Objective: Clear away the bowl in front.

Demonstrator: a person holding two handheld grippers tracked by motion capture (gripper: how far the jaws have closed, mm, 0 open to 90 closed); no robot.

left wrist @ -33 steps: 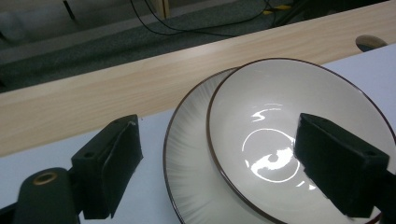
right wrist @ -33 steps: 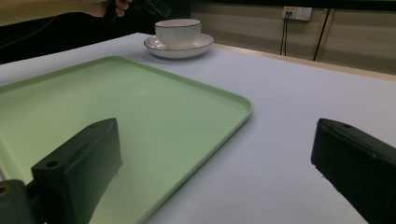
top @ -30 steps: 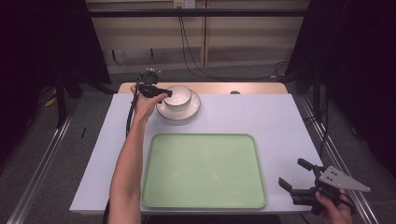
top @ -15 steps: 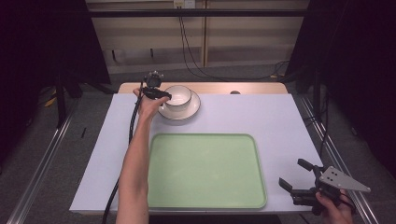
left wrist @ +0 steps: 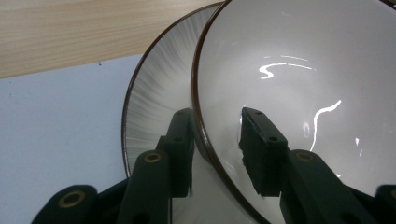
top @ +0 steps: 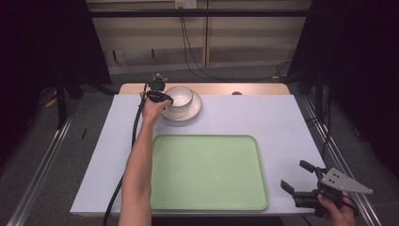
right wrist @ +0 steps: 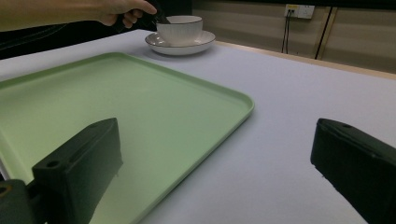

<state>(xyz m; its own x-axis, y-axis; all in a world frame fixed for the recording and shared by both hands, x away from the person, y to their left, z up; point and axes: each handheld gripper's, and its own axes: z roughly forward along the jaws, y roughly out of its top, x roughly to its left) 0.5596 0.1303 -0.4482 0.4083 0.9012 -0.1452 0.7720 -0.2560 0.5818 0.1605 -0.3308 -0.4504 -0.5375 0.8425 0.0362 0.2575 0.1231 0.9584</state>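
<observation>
A white bowl [top: 179, 95] with a dark rim stands on a white plate [top: 194, 110] at the far side of the table. My left gripper [top: 163, 98] is at the bowl's left edge. In the left gripper view its jaws straddle the bowl [left wrist: 303, 70] rim, one outside above the plate [left wrist: 156, 93], one inside. The left gripper [left wrist: 217, 140] has just been closing, and a thin gap still shows at the inner pad. My right gripper [top: 296, 175] stands open near the table's front right corner, holding nothing. The right gripper view has the bowl [right wrist: 180, 27] far off.
A large pale green tray [top: 207, 172] lies in the middle of the white table cover, between the two hands. A bare wooden strip [top: 244, 88] runs along the far edge. Metal rails [top: 336, 155] flank the table.
The left hand has dropped slightly onto the bowl's left rim and its jaws have narrowed around it. The right gripper has stayed in place.
</observation>
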